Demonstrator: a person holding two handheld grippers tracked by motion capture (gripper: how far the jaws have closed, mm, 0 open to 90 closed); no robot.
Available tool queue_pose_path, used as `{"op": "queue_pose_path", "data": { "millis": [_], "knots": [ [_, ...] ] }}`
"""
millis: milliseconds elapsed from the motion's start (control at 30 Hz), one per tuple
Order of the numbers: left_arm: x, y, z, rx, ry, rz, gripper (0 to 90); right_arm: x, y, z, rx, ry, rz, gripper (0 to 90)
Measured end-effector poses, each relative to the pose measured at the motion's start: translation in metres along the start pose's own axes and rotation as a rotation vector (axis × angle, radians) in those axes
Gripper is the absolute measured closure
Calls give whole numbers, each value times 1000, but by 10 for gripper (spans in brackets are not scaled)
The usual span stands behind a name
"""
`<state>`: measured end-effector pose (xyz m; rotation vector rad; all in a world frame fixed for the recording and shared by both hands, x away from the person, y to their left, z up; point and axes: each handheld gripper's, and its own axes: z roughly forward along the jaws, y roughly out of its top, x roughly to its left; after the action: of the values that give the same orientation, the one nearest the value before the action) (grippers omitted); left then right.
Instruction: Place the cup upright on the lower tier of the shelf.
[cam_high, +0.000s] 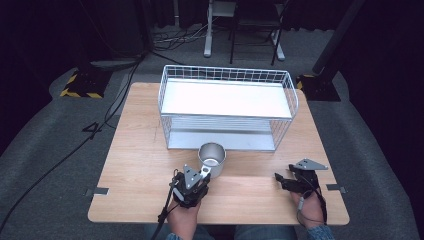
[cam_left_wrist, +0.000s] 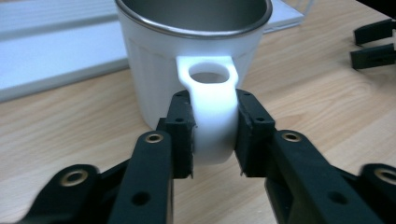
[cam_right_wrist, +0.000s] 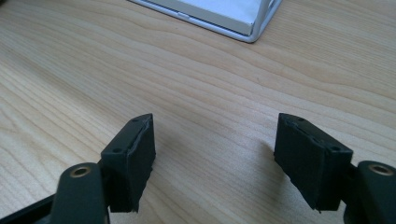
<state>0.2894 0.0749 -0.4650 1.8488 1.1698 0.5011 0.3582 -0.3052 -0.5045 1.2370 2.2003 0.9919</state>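
Two black jaws of the left gripper (cam_left_wrist: 212, 135) pinch the mug (cam_high: 212, 159) handle just before the wire rack (cam_high: 227, 75); lift level, while the right gripper (cam_right_wrist: 215, 154) rests wide open, empty.

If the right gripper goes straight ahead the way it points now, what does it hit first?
Probably the bare table, since the open right gripper looks tilted down at it. If it skims above the wood, the rack's corner comes next; depth is unclear.
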Motion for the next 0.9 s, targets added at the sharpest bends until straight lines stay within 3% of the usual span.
{"op": "queue_pose_path", "data": {
  "millis": [467,900],
  "knots": [
    [7,11,-11,-41,-10,19,715,0,0,0,-1,-1,-3,292],
    [15,39,-9,-92,-36,29,715,2,-1,-1,-3,-10,-13,290]
  ]
}}
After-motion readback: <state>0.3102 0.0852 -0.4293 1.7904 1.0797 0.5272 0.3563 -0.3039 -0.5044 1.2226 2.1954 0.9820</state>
